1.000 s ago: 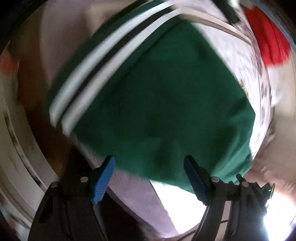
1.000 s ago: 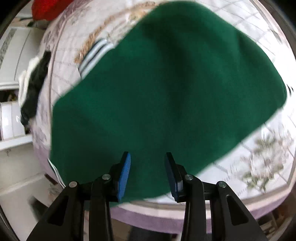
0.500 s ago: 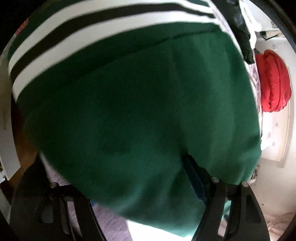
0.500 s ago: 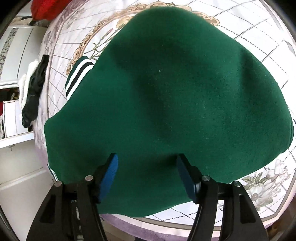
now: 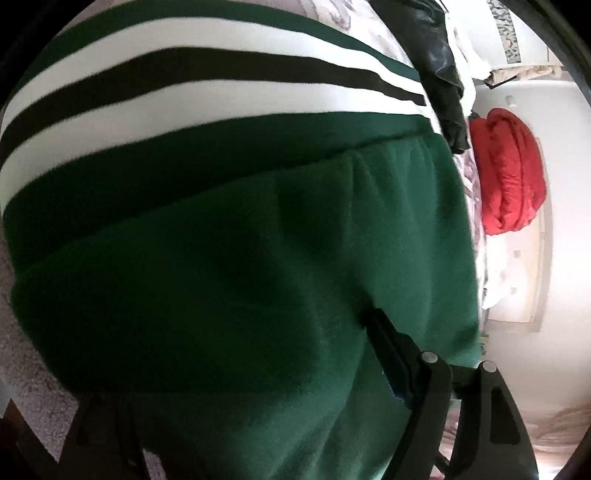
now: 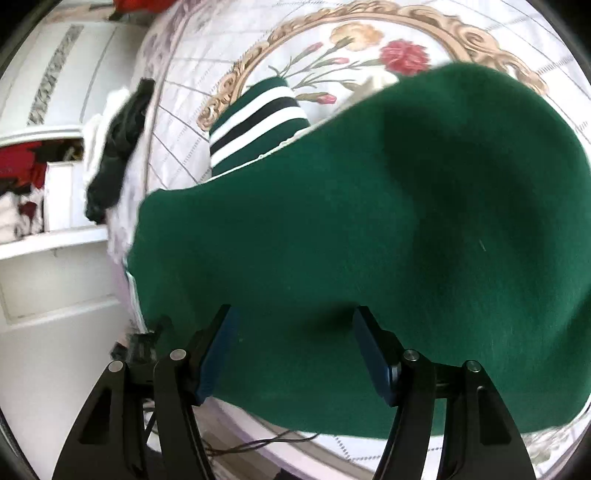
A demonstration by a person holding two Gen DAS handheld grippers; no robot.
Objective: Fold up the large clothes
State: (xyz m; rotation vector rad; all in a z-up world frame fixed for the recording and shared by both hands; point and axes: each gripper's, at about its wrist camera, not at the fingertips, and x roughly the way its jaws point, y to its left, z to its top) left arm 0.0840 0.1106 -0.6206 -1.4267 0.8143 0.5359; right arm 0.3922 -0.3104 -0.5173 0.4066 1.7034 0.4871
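A large dark green garment (image 6: pixel 369 229) with a white-and-black striped cuff (image 6: pixel 258 122) lies folded on a floral bedspread (image 6: pixel 369 33). My right gripper (image 6: pixel 291 350) is open, its blue pads on either side of the garment's near edge. In the left wrist view the garment (image 5: pixel 240 277) fills the frame, its stripes (image 5: pixel 184 88) at the top. My left gripper (image 5: pixel 258 369) is open wide over the green cloth; its right finger (image 5: pixel 395 369) shows, the left one is mostly covered by cloth.
A black garment (image 6: pixel 118 147) lies at the bed's left edge, also in the left wrist view (image 5: pixel 443 74). A red bundle (image 5: pixel 509 173) sits on white furniture (image 6: pixel 55 92) beside the bed. A thin cable (image 6: pixel 258 443) runs below the bed's edge.
My right gripper has opened wider and moved in low along the garment's near edge. My left gripper has moved in close, so the green cloth covers its left finger.
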